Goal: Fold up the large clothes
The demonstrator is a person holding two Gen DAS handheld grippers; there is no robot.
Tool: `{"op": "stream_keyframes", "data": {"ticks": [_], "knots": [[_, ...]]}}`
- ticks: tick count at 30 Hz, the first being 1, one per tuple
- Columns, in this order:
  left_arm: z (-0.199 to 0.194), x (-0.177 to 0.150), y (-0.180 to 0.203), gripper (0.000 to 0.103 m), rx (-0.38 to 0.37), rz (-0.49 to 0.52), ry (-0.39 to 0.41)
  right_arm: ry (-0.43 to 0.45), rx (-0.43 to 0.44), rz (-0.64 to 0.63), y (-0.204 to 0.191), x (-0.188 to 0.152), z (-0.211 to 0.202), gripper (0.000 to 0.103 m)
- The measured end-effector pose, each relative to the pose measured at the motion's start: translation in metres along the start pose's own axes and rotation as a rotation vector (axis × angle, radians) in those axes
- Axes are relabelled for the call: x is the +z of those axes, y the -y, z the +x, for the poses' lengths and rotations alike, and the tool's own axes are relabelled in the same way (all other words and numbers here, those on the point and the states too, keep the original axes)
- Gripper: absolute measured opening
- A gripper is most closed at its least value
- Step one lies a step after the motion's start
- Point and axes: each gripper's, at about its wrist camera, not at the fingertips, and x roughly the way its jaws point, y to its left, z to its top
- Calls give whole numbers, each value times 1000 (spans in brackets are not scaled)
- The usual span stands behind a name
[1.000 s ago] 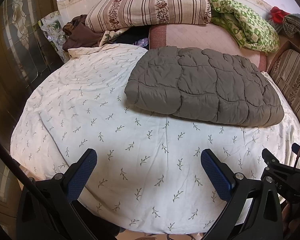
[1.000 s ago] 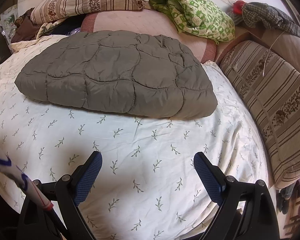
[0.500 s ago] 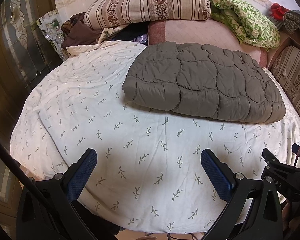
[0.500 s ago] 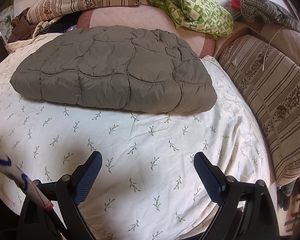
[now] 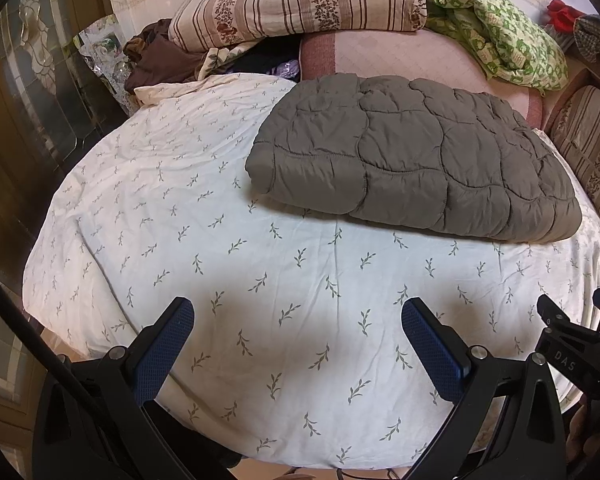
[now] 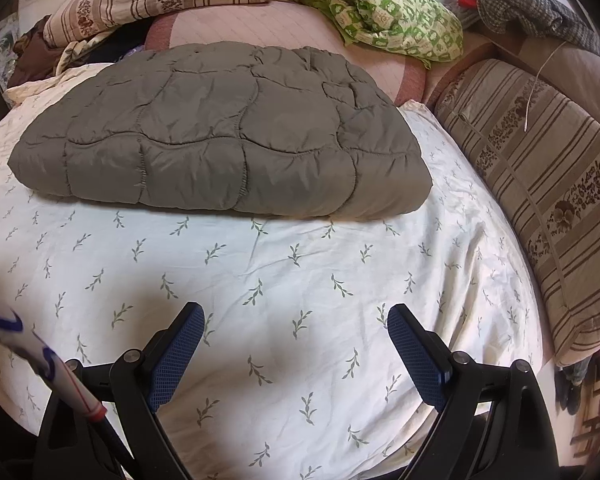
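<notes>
Tongs left (image 5: 296, 330) and right (image 6: 296, 336) gape empty above the sheet (image 5: 180, 216), near what looks like a folded quilted jacket (image 6: 220, 140).

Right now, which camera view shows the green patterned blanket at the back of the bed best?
The right wrist view: the green patterned blanket appears larger and its folds are clear. The left wrist view shows it smaller and stretched, at the upper right edge, behind the grey quilted coat.

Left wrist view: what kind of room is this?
Most likely a home bedroom: a bed under a leaf-print sheet, a striped pillow at its head, and a folded grey quilted garment lying on it.
</notes>
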Motion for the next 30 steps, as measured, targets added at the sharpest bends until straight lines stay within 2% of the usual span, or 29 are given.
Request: {"op": "stream_keyframes", "data": {"ticks": [6,11,14,19,22,23,25,26,27,29,30], "knots": [[9,7,-3,103,14,-1,-3,-7,-13,24,9,2,4,95],[37,36,-11,103,5,-8,-30,49,-41,16,15,25,7,95],[52,62,-14,102,15,-18,-4,106,-42,29,20,53,12,95],[95,116,-2,102,17,28,50,208,-32,14,14,110,38,95],[145,138,9,102,93,79,-4,236,-3,11,11,138,66,95],[161,141,12,102,109,97,-31,228,-7,5,9,143,76,95],[183,143,19,102,121,117,-58,153,-28,-2,7,153,106,95],[186,143,23,102,131,126,-47,92,19,23,10,156,126,97],[184,146,28,102,150,152,-27,69,47,52,14,158,134,101],[174,149,31,102,161,174,6,64,83,98,22,160,142,102],[166,150,29,102,143,157,34,63,85,95,23,160,141,102]]}}
